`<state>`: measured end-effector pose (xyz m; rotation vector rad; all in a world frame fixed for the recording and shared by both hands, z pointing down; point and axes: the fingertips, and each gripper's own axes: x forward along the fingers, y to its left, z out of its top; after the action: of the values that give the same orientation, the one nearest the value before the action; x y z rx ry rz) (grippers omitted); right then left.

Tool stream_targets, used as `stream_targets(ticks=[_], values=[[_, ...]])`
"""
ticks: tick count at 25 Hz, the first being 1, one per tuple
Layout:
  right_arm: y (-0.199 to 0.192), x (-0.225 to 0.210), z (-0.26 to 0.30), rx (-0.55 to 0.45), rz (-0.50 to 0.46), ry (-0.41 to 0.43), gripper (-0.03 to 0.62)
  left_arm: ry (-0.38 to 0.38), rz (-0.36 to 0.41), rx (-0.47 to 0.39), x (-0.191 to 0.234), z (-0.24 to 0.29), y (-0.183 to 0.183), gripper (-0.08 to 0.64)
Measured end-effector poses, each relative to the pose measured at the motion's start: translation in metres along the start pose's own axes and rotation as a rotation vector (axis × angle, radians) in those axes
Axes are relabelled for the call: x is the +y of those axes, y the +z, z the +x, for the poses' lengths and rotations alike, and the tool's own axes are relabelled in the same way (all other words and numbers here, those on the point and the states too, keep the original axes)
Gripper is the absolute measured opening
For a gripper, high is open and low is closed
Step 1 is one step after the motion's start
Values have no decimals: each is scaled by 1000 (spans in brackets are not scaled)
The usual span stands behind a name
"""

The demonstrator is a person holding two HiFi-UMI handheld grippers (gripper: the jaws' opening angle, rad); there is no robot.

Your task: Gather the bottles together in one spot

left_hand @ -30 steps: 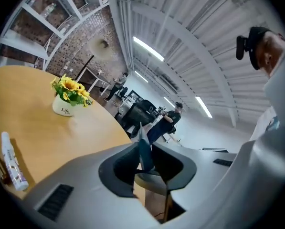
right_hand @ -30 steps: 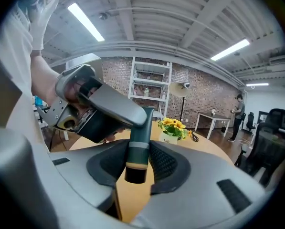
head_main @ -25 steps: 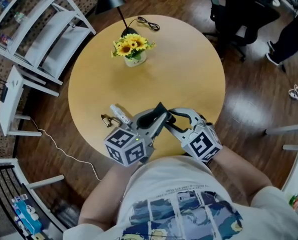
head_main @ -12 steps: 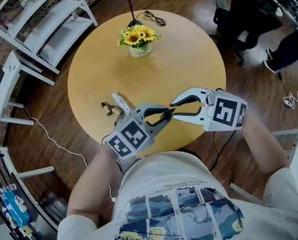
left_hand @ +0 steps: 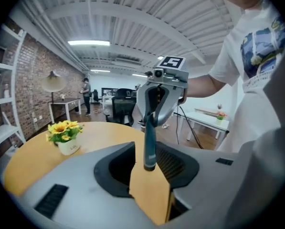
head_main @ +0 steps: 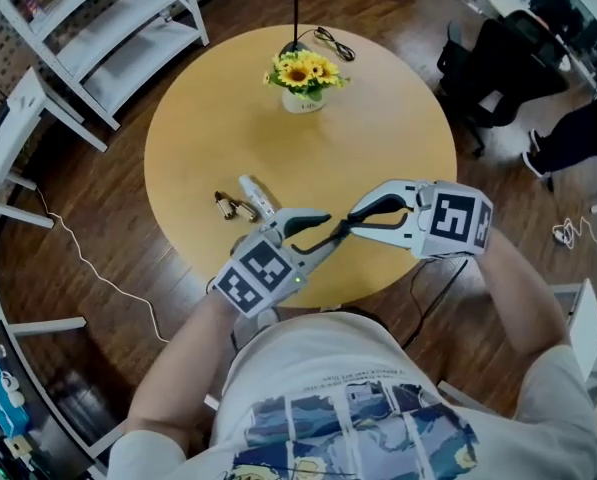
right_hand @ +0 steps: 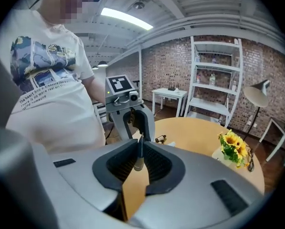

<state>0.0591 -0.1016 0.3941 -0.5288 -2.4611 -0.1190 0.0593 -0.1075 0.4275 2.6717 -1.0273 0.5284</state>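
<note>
**A:** Where do our bottles lie?

**B:** We see two, a white bottle point(head_main: 255, 197) and a small brown bottle point(head_main: 226, 205). Both lie on their sides on the round table point(head_main: 398, 118), toward its near left edge. They are just beside each other, though we cannot tell whether they touch.

**A:** And our tongs?

**B:** Neither holds anything. The left gripper point(head_main: 323, 230) has just been opening its jaws. They stand a little apart, with only bare tabletop showing through the gap. The right gripper point(head_main: 356, 218) has just been closing, and its jaws are drawn together at the tips, clenched on nothing.

**A:** Why do we hold them tip to tip over the near edge?

**B:** We judge that it keeps them clear of the bottles. The left tips are near the white bottle but apart from it, and the right gripper faces in from the other side. With the two bottles side by side, the gathering looks done or nearly so, unless another bottle sits out of view.

**A:** Anything to mind?

**B:** The pot of sunflowers point(head_main: 305, 78) at the far edge is well apart from everything else. The bottles, lying down, could roll if we nudge them.
</note>
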Motion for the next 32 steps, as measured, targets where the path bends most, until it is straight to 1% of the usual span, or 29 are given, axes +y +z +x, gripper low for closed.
stream_targets(ticks=[3, 6, 9, 12, 15, 18, 22, 26, 32], values=[[-4, -24, -3, 16, -7, -84, 38, 110, -98, -9, 17, -33, -18, 130], [-15, -65, -1, 55, -24, -190, 38, 199, -210, -28, 29, -77, -38, 130], [-31, -109, 1, 116, 12, -284, 38, 293, -319, -63, 36, -112, -55, 130], [-54, -147, 9, 162, 56, -345, 38, 358, -392, -91, 34, -137, -71, 130], [-80, -181, 14, 191, 76, -401, 38, 399, -445, -106, 25, -149, -85, 130], [-100, -218, 16, 199, 107, -476, 38, 434, -498, -106, 20, -159, -98, 130], [-124, -268, 23, 163, 211, -553, 38, 509, -544, -98, 19, -172, -110, 130], [-150, -300, 38, 132, 298, -577, 38, 556, -580, -62, 15, -170, -120, 130], [-177, -336, 53, 96, 356, -626, 38, 587, -612, -24, 18, -156, -124, 130]])
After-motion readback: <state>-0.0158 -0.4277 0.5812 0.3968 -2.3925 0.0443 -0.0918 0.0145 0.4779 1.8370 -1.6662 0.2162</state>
